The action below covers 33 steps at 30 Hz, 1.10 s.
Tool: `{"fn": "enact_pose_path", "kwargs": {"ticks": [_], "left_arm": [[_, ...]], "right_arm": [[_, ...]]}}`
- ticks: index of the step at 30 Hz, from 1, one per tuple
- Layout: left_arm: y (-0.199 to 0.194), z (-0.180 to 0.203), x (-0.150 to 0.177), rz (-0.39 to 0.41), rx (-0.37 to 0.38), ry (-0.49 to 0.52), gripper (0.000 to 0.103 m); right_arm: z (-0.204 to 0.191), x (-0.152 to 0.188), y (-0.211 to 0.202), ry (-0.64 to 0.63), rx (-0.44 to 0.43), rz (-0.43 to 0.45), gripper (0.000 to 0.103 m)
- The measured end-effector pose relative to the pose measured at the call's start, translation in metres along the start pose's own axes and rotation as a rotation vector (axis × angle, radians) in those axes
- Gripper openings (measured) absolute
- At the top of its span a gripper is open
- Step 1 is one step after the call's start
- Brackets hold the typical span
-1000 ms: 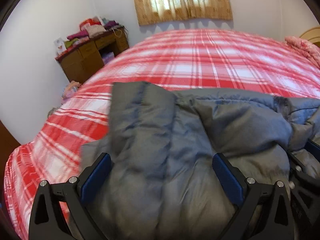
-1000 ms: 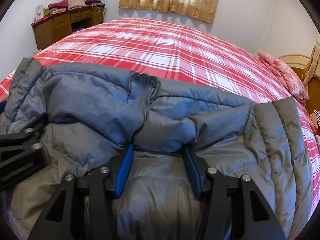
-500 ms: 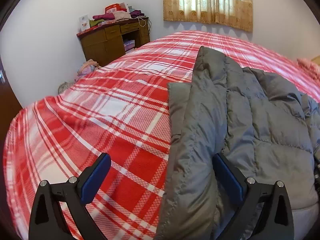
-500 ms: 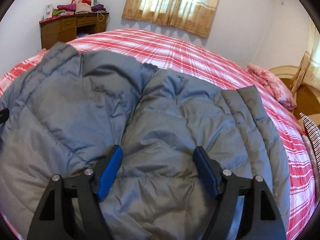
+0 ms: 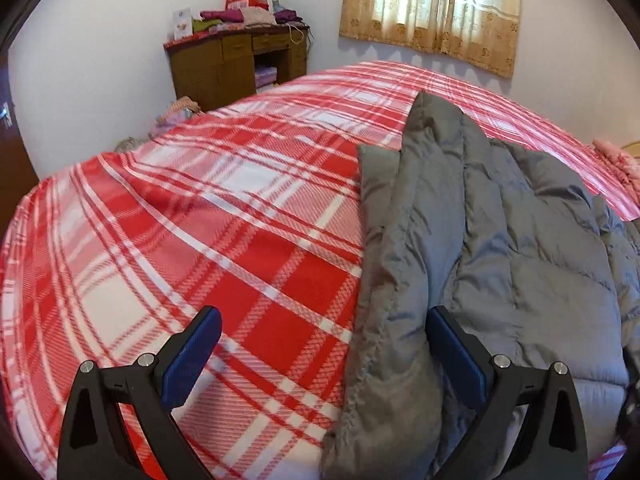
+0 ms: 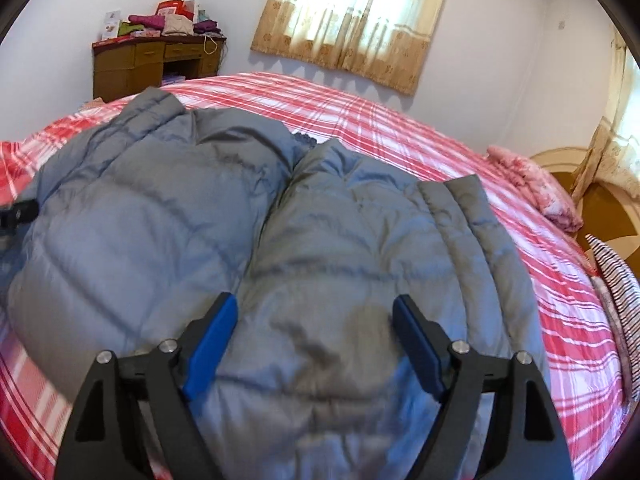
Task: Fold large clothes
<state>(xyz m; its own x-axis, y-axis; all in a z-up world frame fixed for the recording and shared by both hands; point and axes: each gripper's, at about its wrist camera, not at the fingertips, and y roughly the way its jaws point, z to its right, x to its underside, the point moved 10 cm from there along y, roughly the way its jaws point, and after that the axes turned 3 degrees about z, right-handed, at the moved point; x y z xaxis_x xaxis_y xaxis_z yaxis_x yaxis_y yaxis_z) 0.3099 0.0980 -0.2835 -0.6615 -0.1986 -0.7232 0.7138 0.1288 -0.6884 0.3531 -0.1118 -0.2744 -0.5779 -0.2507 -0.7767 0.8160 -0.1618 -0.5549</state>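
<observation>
In the left wrist view, my left gripper [image 5: 320,354] is spread wide and grasps nothing. Its left finger is over the red plaid bed [image 5: 224,240], and its right finger is at the edge of the grey jacket [image 5: 500,248]. The jacket lies on the bed at the right side of this view, with its long quilted edge running away from me toward the far wall. Behind the bed I see a wooden desk [image 5: 236,60] with piled clothes on it, and a curtain [image 5: 432,12] over the window. In the right wrist view, my right gripper [image 6: 314,344] is also spread wide with nothing between its fingers, and both fingers are above the jacket [image 6: 248,232]. Here the jacket lies across the bed [image 6: 400,128] as a broad padded mass, with a crease down its middle and a quilted band along its right side. A pink pillow [image 6: 536,192] lies at the far right of the bed, well apart from the jacket. The desk [image 6: 152,64] and the curtain [image 6: 356,16] are at the back wall.
</observation>
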Motion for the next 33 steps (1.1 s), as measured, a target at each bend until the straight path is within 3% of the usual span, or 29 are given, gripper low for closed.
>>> {"fn": "enact_pose_path", "kwargs": {"ticks": [7, 10, 12, 14, 18, 19, 20, 21, 24, 33], "left_arm": [[0.012, 0.011, 0.007, -0.043, 0.131, -0.067, 0.101], [0.005, 0.019, 0.006, -0.028, 0.2, -0.059, 0.077], [-0.001, 0.034, 0.007, -0.037, 0.287, -0.047, 0.047], [-0.003, 0.046, 0.011, -0.047, 0.33, -0.039, 0.047], [-0.004, 0.054, 0.01, -0.028, 0.307, 0.004, 0.045], [-0.005, 0.054, 0.01, -0.021, 0.305, 0.017, 0.037], [-0.007, 0.058, 0.01, -0.017, 0.329, 0.025, 0.018], [-0.009, 0.058, 0.011, -0.018, 0.336, 0.025, 0.013], [-0.015, 0.056, 0.01, -0.003, 0.325, 0.026, 0.007], [-0.037, 0.03, -0.004, 0.019, 0.375, -0.024, 0.005]], "right_arm": [[-0.003, 0.007, 0.016, 0.018, 0.005, -0.017, 0.084], [-0.003, 0.009, 0.014, 0.028, 0.001, -0.009, 0.084], [-0.003, 0.009, 0.014, 0.032, 0.0, -0.005, 0.084], [-0.003, 0.009, 0.014, 0.032, 0.004, -0.003, 0.084], [-0.005, 0.012, 0.012, 0.038, -0.001, -0.001, 0.084], [-0.005, 0.012, 0.012, 0.039, -0.001, -0.002, 0.084], [-0.006, 0.012, 0.011, 0.037, 0.003, -0.003, 0.084], [-0.006, 0.011, 0.011, 0.034, 0.007, -0.004, 0.084], [-0.007, 0.012, 0.011, 0.032, 0.017, -0.005, 0.084], [-0.019, 0.012, 0.002, 0.021, 0.036, -0.007, 0.082]]}}
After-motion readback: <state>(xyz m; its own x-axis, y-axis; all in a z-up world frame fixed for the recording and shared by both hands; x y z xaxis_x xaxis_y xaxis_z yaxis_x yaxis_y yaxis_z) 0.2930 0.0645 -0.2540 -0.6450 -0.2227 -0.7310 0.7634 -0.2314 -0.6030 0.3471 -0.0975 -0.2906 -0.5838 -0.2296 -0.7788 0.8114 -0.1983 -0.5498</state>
